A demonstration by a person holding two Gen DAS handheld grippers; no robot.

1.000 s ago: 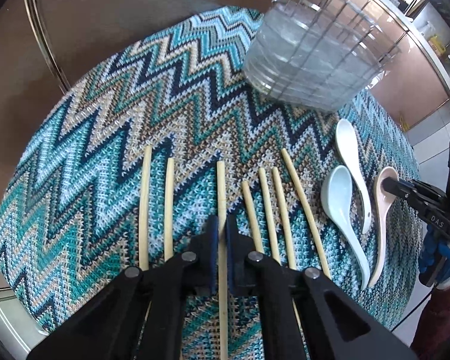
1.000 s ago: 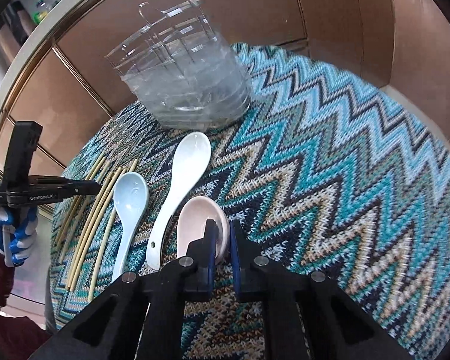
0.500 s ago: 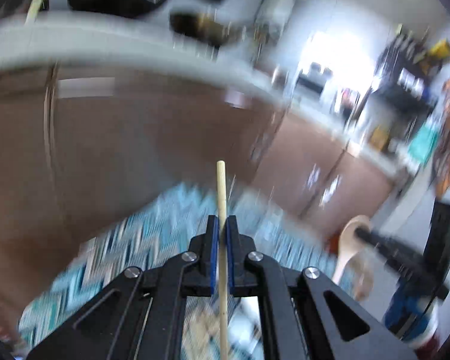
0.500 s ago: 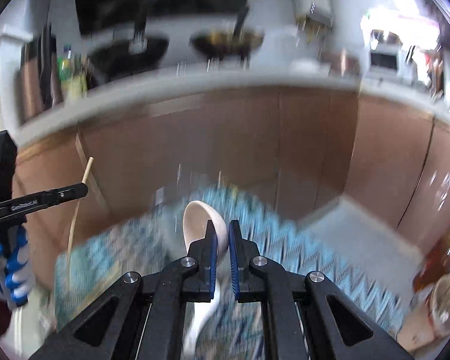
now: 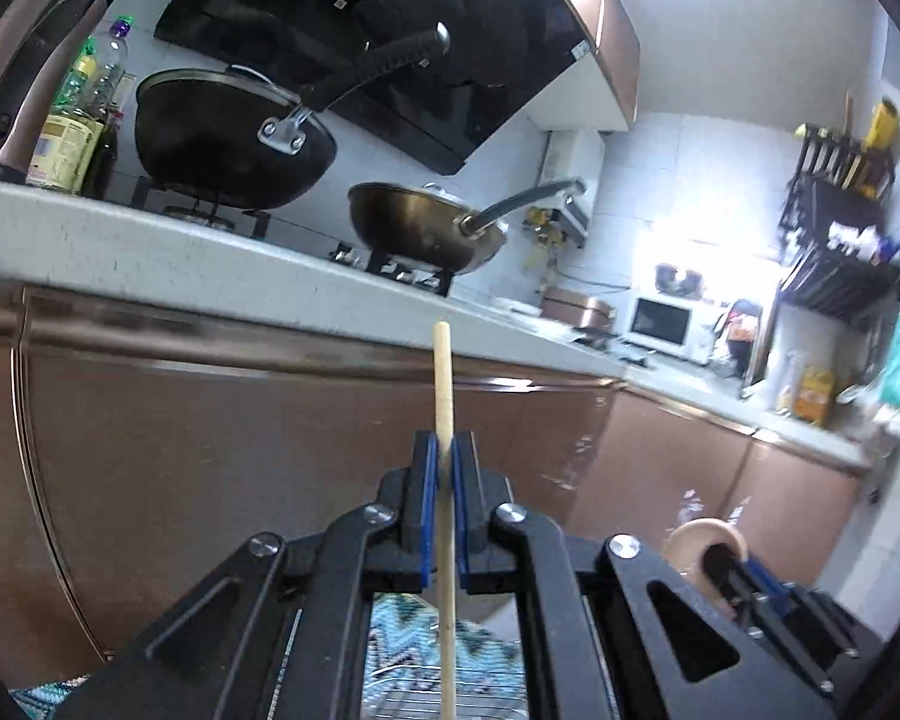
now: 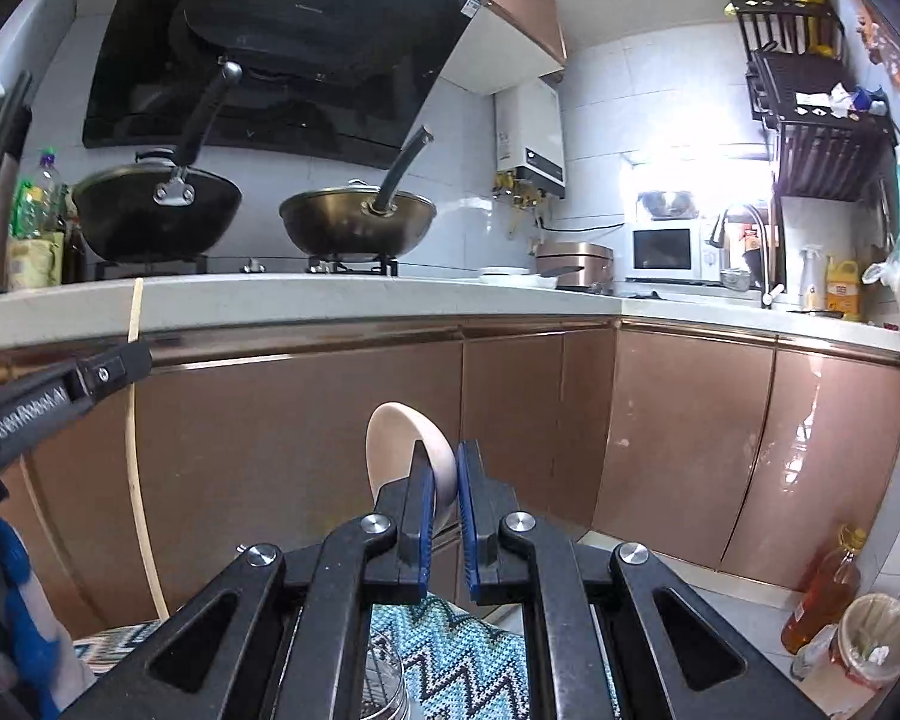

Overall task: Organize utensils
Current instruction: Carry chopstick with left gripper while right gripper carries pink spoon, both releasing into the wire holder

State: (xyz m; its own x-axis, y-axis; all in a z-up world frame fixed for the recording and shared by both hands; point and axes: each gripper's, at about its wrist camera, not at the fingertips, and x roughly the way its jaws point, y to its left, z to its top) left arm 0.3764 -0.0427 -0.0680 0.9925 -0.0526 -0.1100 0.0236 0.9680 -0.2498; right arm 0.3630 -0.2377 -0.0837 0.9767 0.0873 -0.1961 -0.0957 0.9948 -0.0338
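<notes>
Clamping one bamboo chopstick (image 5: 442, 396) upright between its blue pads, the left gripper (image 5: 442, 480) points level toward brown cabinet doors (image 5: 210, 468). One pink spoon (image 6: 407, 450), bowl upward, is pinched in the right gripper (image 6: 444, 492). Beyond, two woks (image 6: 156, 213) sit on the stove. Below the jaws lie a zigzag cloth (image 6: 450, 642) and a wire rack (image 5: 426, 693).

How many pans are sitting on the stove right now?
2. A black wok sits on the left burner and a brass-coloured pan on the right burner, both handles pointing up. None seem hidden.
</notes>
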